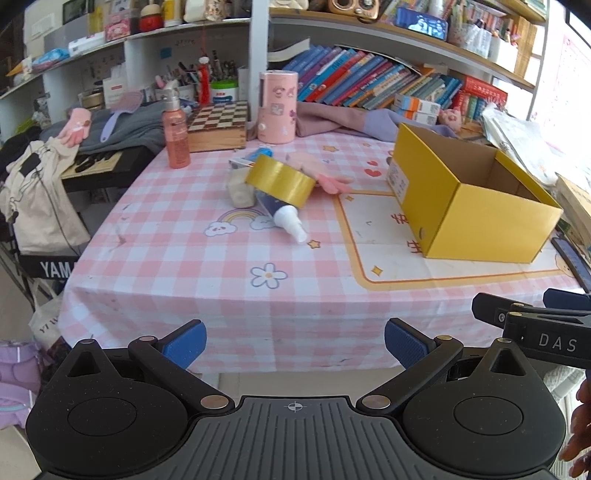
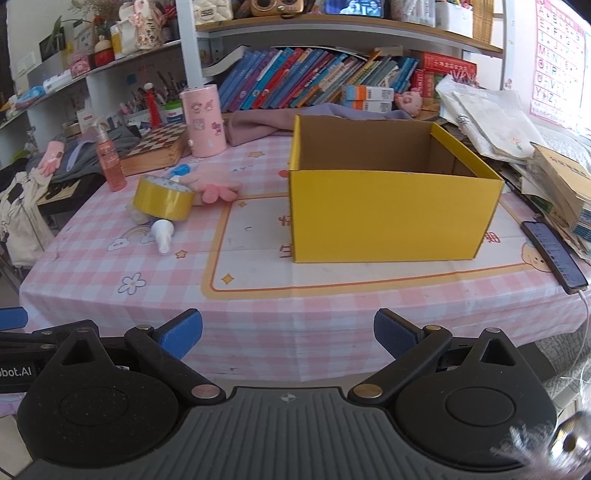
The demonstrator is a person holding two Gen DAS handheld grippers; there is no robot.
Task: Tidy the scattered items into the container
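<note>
Left wrist: both hand-held grippers (image 1: 295, 341) gape, empty.

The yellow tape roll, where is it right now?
The yellow tape roll sits tilted on the pile of small items left of the yellow box in both views, propped on a white-capped tube, beside a pink glove.

surface (image 2: 258, 343) in pink checked cloth. white shelves (image 2: 207, 31) behind, crowded; row of books (image 2: 314, 79) leaning. alphabet chart (image 2: 557, 62) on right wall. keyboard (image 1: 92, 164) at left. daylight from right.
</note>
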